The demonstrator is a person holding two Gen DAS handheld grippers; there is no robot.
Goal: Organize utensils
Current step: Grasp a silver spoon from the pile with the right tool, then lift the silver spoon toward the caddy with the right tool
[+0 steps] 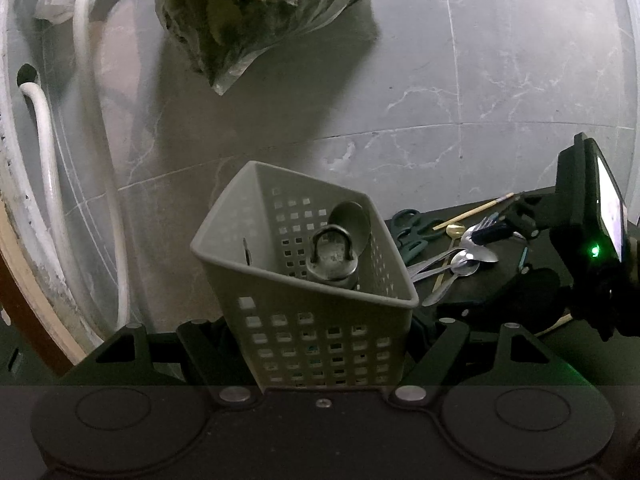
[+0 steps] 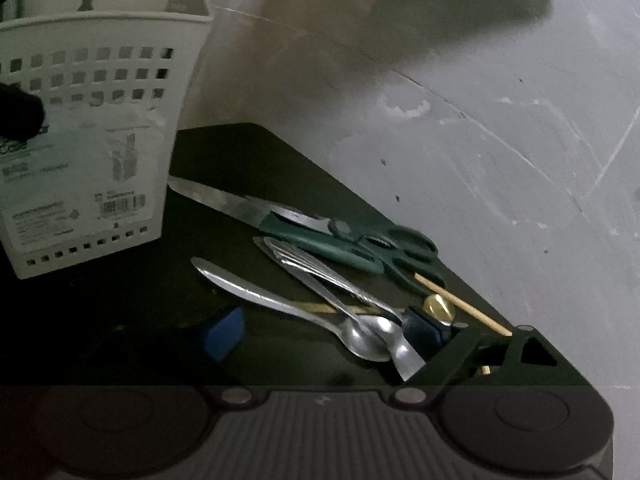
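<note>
A white perforated utensil basket (image 1: 320,320) stands between the fingers of my left gripper (image 1: 316,344), which is shut on its lower walls. Inside it lies a metal padlock (image 1: 332,260) against a spoon bowl. The basket also shows in the right wrist view (image 2: 88,152), upper left. My right gripper (image 2: 324,336) is open, low over a pile of steel spoons (image 2: 360,332), with blue pads (image 2: 422,330) either side of the spoon bowls. Green-handled scissors (image 2: 340,236), a gold spoon (image 2: 438,304) and a wooden chopstick (image 2: 460,304) lie beside them on the black mat (image 2: 248,160).
The right gripper body with a lit screen (image 1: 592,236) is at the right of the left wrist view. White hoses (image 1: 84,120) hang at the left. A crumpled plastic bag (image 1: 256,12) lies on the grey marble floor (image 1: 480,80) beyond.
</note>
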